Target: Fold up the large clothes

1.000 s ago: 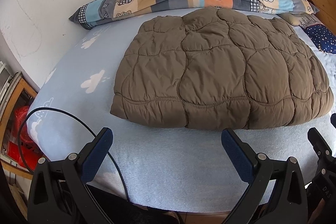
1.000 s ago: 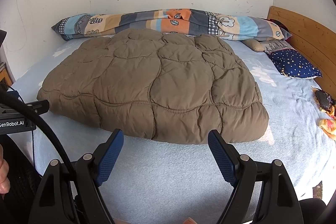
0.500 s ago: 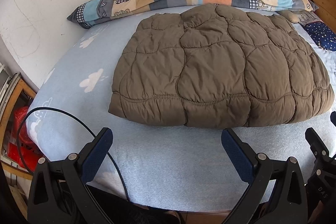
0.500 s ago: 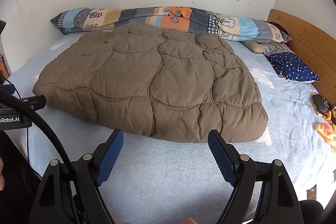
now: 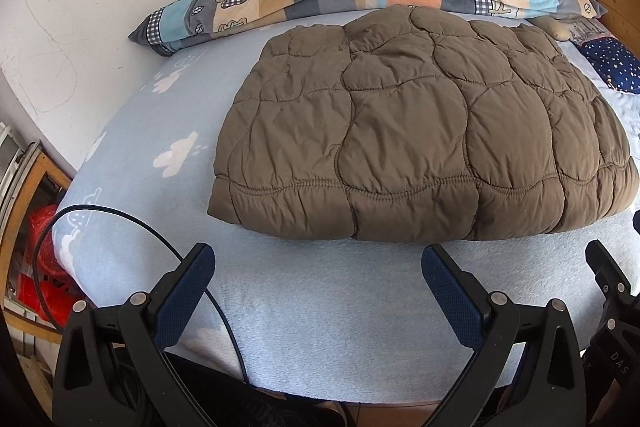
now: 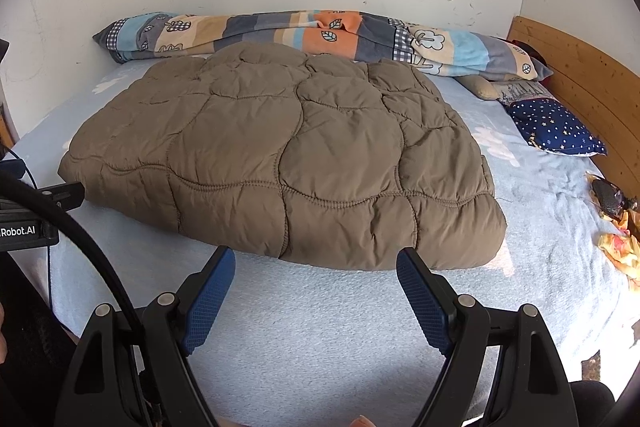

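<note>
While both my left hand-held gripper (image 5: 316, 273) and right hand-held gripper (image 6: 316, 275) gape wide and empty, the puffy, light-looking quilted coat (image 6: 280, 155) lying mid-frame on the bed (image 6: 320, 327) seems best pinched at its stitched near hem.

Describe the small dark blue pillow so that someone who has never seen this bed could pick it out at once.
Start at the wooden headboard on the right side of the bed. Just in front of it, on the light blue sheet, lies the small pillow, right of the folded brown quilted garment. It alone is navy, dotted with tiny stars; the long roll by the wall is pastel patchwork.
</note>
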`<state>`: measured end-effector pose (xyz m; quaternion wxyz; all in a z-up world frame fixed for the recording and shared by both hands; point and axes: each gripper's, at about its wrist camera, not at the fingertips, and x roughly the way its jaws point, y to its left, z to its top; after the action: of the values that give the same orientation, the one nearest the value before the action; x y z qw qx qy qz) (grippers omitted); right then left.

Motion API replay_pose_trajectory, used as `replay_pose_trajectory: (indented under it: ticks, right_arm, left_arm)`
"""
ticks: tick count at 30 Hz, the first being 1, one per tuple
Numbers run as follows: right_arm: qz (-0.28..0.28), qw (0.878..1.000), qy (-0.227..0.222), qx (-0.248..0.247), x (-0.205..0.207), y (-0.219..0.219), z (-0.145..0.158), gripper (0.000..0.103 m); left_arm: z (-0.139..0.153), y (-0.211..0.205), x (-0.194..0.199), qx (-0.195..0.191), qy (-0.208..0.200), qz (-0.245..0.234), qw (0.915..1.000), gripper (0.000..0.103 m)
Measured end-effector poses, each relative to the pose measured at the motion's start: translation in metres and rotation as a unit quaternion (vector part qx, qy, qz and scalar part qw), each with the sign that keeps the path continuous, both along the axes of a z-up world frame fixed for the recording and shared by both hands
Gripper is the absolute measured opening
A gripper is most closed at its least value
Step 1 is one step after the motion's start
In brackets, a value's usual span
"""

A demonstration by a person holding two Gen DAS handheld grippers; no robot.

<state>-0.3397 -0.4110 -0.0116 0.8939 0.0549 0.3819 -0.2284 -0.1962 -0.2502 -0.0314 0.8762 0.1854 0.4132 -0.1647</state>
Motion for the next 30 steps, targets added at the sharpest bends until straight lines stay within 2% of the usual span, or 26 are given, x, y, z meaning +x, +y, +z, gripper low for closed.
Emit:
replay_pose_trajectory:
  ticks: [30]
  right_arm:
    - [0.0, 1.0, 0.002, -0.003, -0.0002, 0.001, -0.0006, 0.087]
  left_arm:
    - [-0.0018, 0.0017, -0.0001, 0.005, 0.006, -0.002, 1.0, 0.103]
